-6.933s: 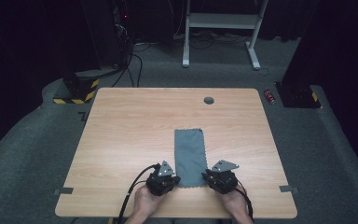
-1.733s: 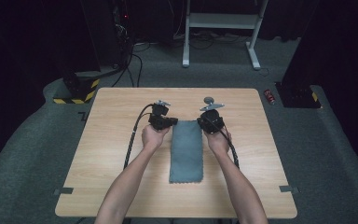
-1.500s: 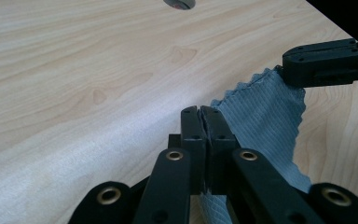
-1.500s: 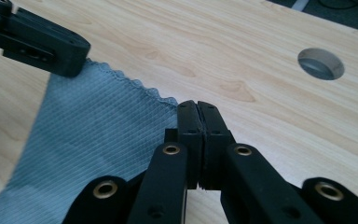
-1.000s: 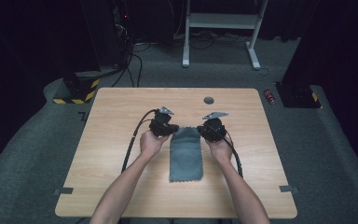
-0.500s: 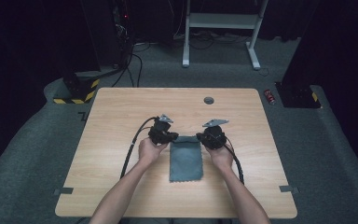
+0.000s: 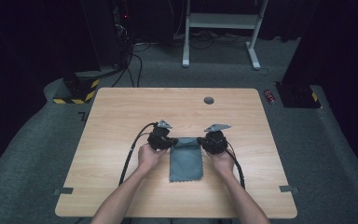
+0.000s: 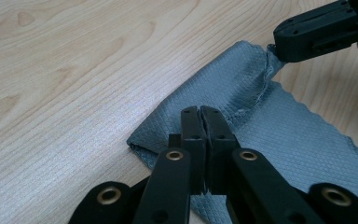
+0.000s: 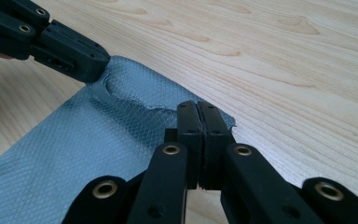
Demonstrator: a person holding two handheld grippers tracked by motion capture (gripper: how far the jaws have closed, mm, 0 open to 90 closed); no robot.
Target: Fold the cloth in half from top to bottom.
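A grey-blue textured cloth lies at the middle of the wooden table, doubled over itself with the fold at its far end. My left gripper is shut on the cloth's far left corner, and my right gripper is shut on its far right corner. In the left gripper view the closed jaw tips pinch the raised cloth, with the right gripper biting the opposite corner. The right gripper view shows its closed tips on the cloth, the left gripper beyond.
A round black grommet sits in the table's far edge area. Black cables trail from both grippers toward the person. Tape strips mark the near corners. A red can and a white desk frame stand on the floor beyond.
Both grippers have drawn back from the table's far part toward the person with the cloth's edge in them. The visible cloth has grown shorter as it doubles over.
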